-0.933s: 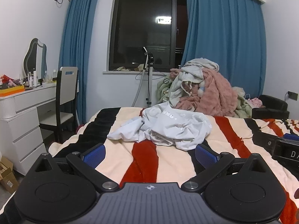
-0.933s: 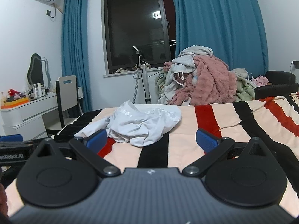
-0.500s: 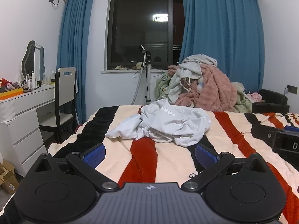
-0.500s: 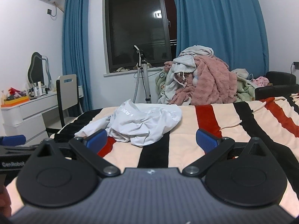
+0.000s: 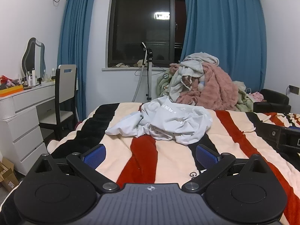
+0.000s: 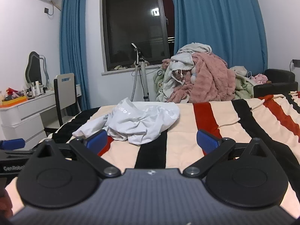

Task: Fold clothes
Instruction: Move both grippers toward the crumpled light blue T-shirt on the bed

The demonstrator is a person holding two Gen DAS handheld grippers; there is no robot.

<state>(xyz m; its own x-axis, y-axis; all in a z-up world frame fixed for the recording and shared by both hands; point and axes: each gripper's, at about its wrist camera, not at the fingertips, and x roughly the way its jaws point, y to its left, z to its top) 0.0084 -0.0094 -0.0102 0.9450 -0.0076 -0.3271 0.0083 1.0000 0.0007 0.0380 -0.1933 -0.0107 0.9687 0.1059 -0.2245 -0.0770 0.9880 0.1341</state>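
A crumpled white garment with grey lettering lies on the striped bed blanket; it also shows in the right wrist view. My left gripper is open and empty, low over the blanket, short of the garment. My right gripper is open and empty, with its left fingertip close to the garment's near edge. The right gripper's body shows at the right edge of the left wrist view. The left gripper shows at the left edge of the right wrist view.
A pile of pink, grey and green clothes sits beyond the bed under the window. A white dresser and a chair stand to the left. A stand is by the window. A black armchair is at the right.
Both grippers have edged forward towards the white garment, which now looks a little larger and nearer. Both stay open.
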